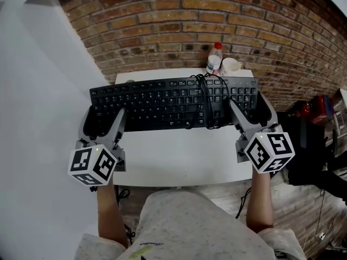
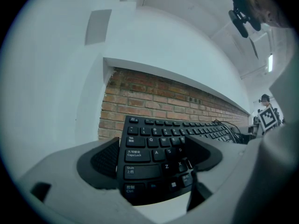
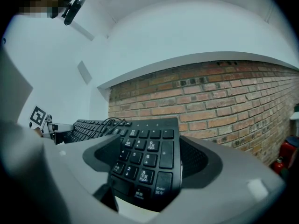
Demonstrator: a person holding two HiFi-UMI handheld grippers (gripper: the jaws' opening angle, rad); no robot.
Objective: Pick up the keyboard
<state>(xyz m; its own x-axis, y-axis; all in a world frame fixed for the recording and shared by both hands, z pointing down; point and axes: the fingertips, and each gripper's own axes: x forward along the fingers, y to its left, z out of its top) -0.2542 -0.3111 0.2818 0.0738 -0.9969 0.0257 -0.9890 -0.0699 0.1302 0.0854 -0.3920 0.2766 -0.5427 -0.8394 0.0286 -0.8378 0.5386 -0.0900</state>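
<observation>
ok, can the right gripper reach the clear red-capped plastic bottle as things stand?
Probably not. The right gripper seems clamped on the number-pad end of the black keyboard, and the clear red-capped plastic bottle stands beyond that keyboard, so it is both occupied and blocked.

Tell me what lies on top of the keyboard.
A coiled black cable lies across the right half of the keyboard. The keys beneath its loops are covered, and so is the part of the table under the keyboard.

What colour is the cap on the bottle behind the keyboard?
Red. The cap, behind the keyboard, shows best in the head view.
</observation>
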